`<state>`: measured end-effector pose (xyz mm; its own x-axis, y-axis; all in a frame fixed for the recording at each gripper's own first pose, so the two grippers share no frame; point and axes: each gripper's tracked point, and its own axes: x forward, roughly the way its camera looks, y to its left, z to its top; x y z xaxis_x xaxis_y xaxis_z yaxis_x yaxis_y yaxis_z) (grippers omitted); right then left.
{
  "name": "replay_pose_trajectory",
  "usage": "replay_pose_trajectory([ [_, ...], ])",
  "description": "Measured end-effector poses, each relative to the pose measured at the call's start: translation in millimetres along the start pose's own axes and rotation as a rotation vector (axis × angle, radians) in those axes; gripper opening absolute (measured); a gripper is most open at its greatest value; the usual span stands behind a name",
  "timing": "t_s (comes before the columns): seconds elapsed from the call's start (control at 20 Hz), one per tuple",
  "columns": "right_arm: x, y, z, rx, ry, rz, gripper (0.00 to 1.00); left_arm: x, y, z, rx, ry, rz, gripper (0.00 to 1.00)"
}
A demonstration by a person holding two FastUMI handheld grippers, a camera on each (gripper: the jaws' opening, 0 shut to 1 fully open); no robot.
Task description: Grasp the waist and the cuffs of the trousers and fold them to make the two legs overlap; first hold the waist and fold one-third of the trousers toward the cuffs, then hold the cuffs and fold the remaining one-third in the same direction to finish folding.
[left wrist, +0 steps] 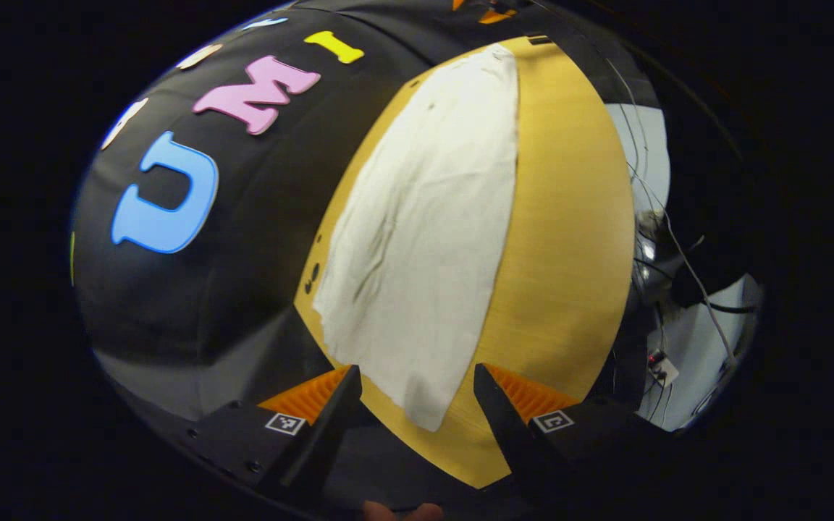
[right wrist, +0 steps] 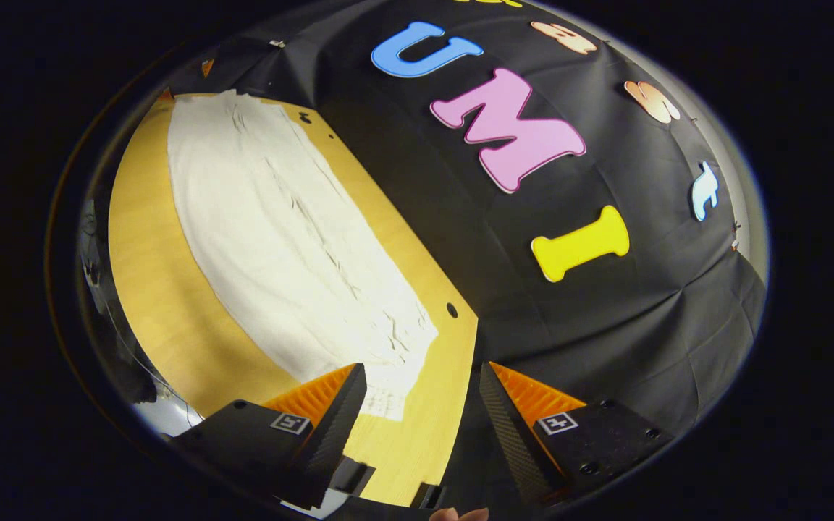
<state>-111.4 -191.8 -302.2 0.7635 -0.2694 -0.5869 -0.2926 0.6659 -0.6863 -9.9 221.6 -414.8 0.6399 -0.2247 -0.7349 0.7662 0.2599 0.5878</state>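
Note:
White trousers [left wrist: 424, 239] lie flat along the wooden table [left wrist: 569, 217], the two legs overlapped into one long strip. In the left gripper view their near end tapers to a corner just ahead of my left gripper [left wrist: 417, 380], which is open and holds nothing. In the right gripper view the trousers [right wrist: 279, 239] stretch away to the far left, and their wrinkled near end lies just ahead of the left finger of my right gripper [right wrist: 423, 376]. That gripper is open and hovers over the table's near edge.
The black booth wall [right wrist: 569, 304] runs close along one long side of the table [right wrist: 156, 304]. Cables and grey equipment [left wrist: 667, 289] sit beyond the table's other side. Small dark holes [right wrist: 452, 310] mark the tabletop near the wall.

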Motion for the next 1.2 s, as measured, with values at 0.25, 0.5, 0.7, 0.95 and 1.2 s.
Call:
replay_pose_trajectory([
  [0.25, 4.7, -5.0, -25.5, 0.003, 0.049, -0.009, 0.97, 20.7, 5.0, -30.1, 0.039, 0.071, -0.072, 0.98],
  [0.5, 8.4, 6.7, -44.4, -0.05, 0.071, 0.015, 0.97, 33.0, 8.6, -33.1, 0.104, 0.07, -0.096, 0.98],
  [0.7, 17.7, 14.4, -58.2, -0.128, 0.07, 0.042, 0.97, 43.1, 15.2, -38.0, 0.146, 0.079, -0.083, 0.98],
  [0.95, 37.0, 26.1, -70.5, -0.27, 0.042, 0.085, 0.97, 49.3, 18.0, -35.5, 0.268, 0.078, -0.029, 0.92],
  [1.2, 47.8, 51.4, -89.2, -0.434, -0.001, 0.202, 0.97, 59.5, 14.0, -36.0, 0.298, 0.093, -0.026, 0.8],
])
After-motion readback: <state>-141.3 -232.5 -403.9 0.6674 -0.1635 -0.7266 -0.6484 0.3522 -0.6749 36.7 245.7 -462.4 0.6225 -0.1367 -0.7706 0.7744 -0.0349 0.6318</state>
